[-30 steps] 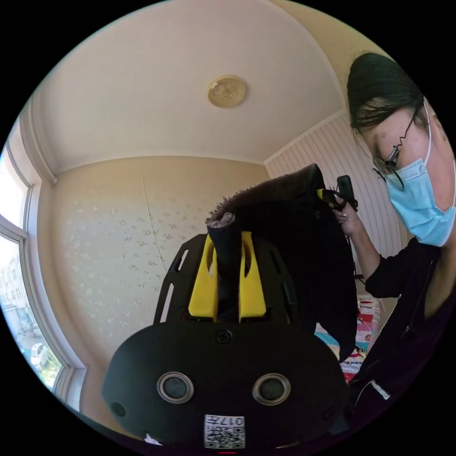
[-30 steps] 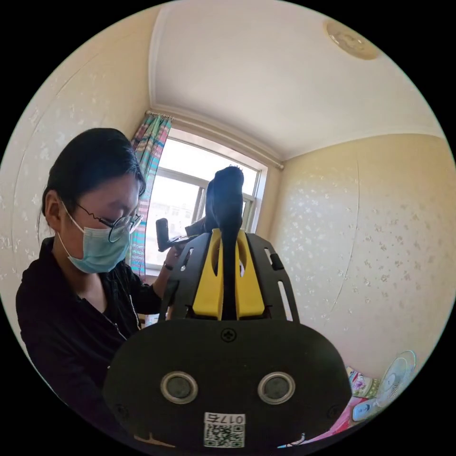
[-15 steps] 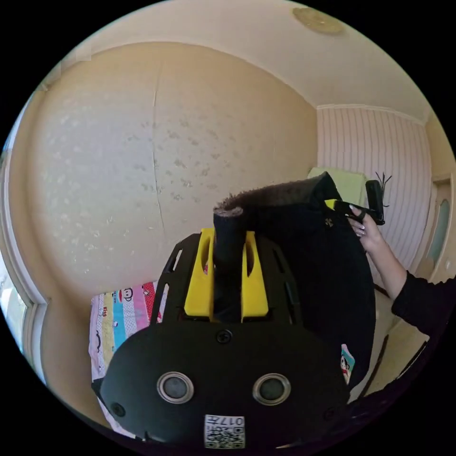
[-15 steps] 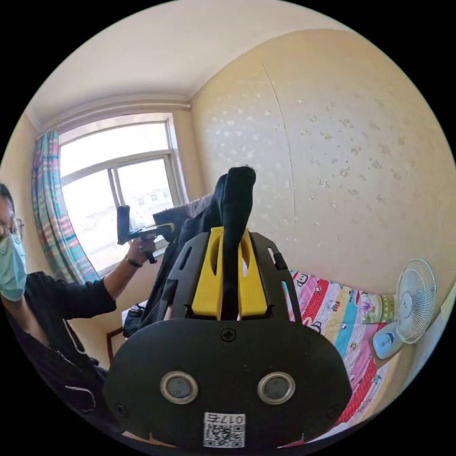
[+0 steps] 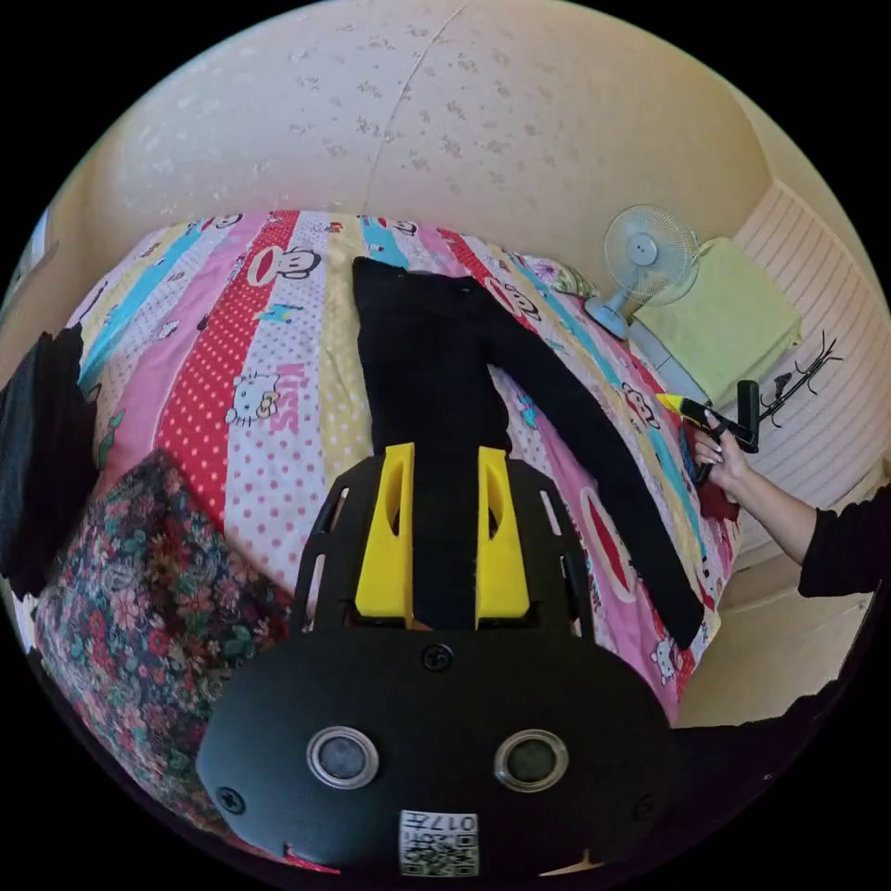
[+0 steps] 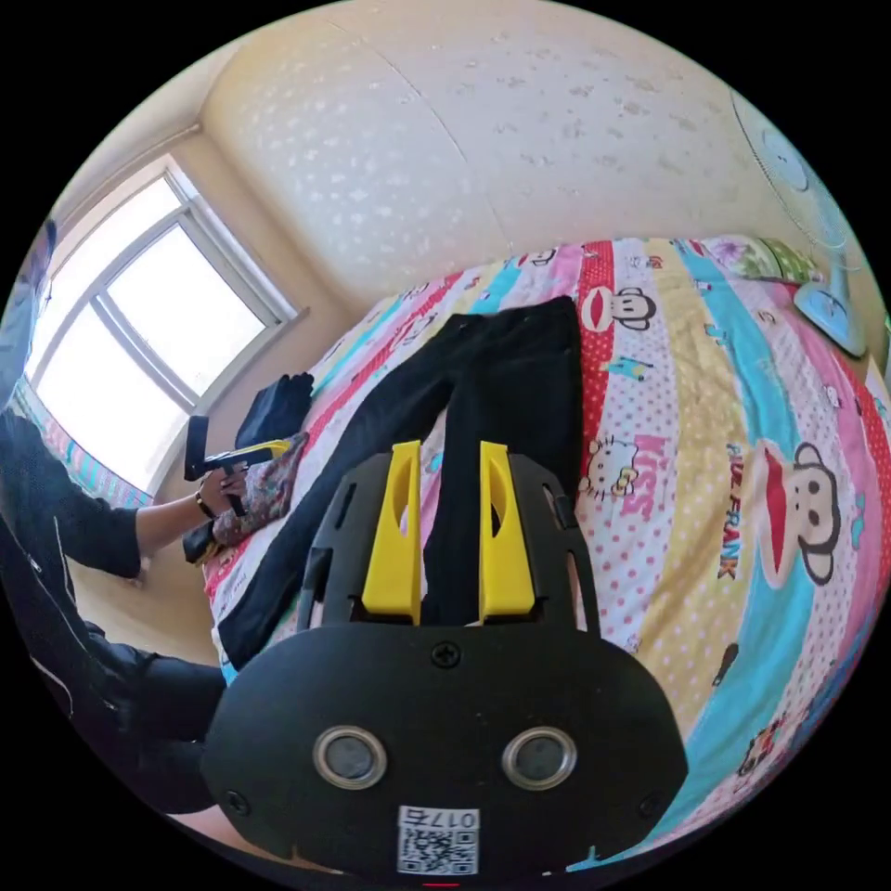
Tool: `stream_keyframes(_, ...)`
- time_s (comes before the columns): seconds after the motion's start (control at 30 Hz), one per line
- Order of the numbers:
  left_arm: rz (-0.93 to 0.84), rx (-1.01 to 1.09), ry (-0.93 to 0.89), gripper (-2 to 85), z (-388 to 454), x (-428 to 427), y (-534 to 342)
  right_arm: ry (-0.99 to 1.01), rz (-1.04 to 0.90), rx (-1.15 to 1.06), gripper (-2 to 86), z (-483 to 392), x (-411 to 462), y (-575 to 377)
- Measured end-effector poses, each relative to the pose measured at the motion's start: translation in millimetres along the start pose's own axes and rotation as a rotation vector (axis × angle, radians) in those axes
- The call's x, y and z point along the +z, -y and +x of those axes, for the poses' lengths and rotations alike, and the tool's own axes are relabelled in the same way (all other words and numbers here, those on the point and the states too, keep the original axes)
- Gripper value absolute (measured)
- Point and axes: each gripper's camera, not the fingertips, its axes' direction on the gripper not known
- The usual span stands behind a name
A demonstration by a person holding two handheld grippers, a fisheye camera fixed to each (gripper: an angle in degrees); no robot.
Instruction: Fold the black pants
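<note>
Black pants are flat on the cartoon-print bedsheet, waistband toward the far wall, the two legs splayed in a V toward the near edge of the bed. Change vs half a second ago: then both grippers were up in the air, each clamped on a bunch of the fabric; now the garment is down and spread out, and neither is holding anything. Left gripper: yellow jaws apart, hovering over one leg, cloth visible in the gap but not pinched. Right gripper: same, jaws spread, over the other leg near its lower part. In the left gripper view the other gripper sits off the bed's edge in a hand, well clear of the pants. Read: layout step looks done, folding proper not started. Legs are apart, so the likely next move is to bring one leg over the other, then fold lengthwise; needs a fresh grip at a cuff or the waistband. Nearby, not involved: a floral cushion and a dark garment at one side of the bed, a fan beside a green-covered item at the other, a window behind.
</note>
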Motion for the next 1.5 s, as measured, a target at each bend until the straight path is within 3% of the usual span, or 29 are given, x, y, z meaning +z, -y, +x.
stream_keyframes(0.17,-0.142,-0.024,-0.037,10.7,62,-11,-122,-0.169,-0.206,0.099,10.8,-28,-3,-97)
stream_keyframes(0.3,-0.161,-0.145,0.039,12.5,86,-30,-173,-0.341,-0.336,0.232,13.7,-30,-23,-148)
stream_keyframes(0.4,-0.177,-0.179,0.014,13.9,101,-26,-198,-0.243,-0.338,0.362,14.6,-9,-29,-176)
stream_keyframes(0.47,-0.317,-0.228,-0.078,15.7,112,12,-219,-0.143,-0.318,0.441,14.3,10,-23,-190)
stream_keyframes(0.53,-0.253,-0.308,-0.059,15.8,122,15,-224,-0.144,-0.245,0.502,12.8,28,-22,-197)
stream_keyframes(0.7,-0.365,-0.305,-0.037,5.8,156,26,-209,-0.038,-0.318,0.536,6.2,43,-33,-170)
stream_keyframes(0.77,-0.333,-0.326,-0.204,2.5,167,4,-198,0.022,-0.284,0.539,5.3,40,-54,-154)
stream_keyframes(0.87,-0.236,-0.421,-0.306,1.4,181,-45,-192,0.133,-0.229,0.564,4.5,35,-93,-137)
stream_keyframes(0.97,-0.181,-0.466,-0.331,1.1,201,-82,-200,0.177,-0.261,0.633,4.0,40,-114,-143)
stream_keyframes(1.03,-0.187,-0.484,-0.255,1.3,209,-88,-217,0.114,-0.345,0.669,3.9,54,-110,-163)
stream_keyframes(1.1,-0.211,-0.487,-0.117,1.7,214,-78,-243,-0.026,-0.401,0.655,3.9,70,-95,-183)
stream_keyframes(1.17,-0.171,-0.602,-0.160,2.7,204,-52,-281,-0.114,-0.414,0.595,4.2,86,-76,-201)
stream_keyframes(1.27,-0.107,-0.704,-0.332,4.0,190,-34,-310,-0.062,-0.436,0.621,5.6,111,-54,-216)
stream_keyframes(1.5,-0.003,-0.677,-0.318,6.7,199,-81,-341,-0.049,-0.414,0.264,8.6,76,-75,-191)
